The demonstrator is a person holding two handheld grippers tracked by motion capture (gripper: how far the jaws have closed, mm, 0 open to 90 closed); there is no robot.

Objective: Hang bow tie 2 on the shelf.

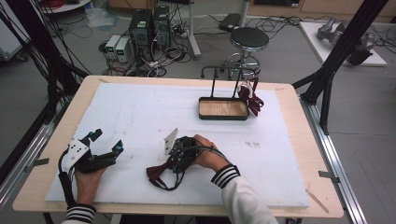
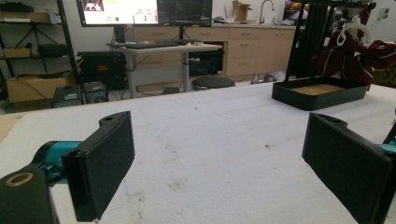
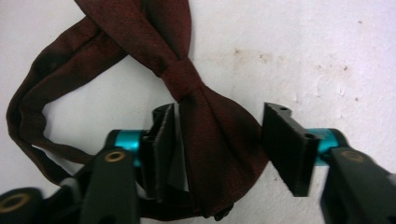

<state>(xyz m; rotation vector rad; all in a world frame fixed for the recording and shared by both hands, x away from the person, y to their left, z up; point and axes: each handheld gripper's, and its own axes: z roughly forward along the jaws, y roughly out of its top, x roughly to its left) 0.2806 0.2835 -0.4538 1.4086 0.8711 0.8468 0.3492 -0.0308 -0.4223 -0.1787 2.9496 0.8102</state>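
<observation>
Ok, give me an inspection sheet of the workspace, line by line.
Surface: white sheet over a wooden table, lightly stained.
Job's things: dark red bow tie with its strap lying flat near the front edge; more dark red ties hanging on a rack above a tray.
Clutter: nothing seen.
Grippers: right gripper straddles one wing of the bow tie, pads not pressing on it; left gripper open, nothing between the jaws.
Cables: black cable trailing from the left gripper.
Surroundings: stool, computers and wiring on the floor.
</observation>
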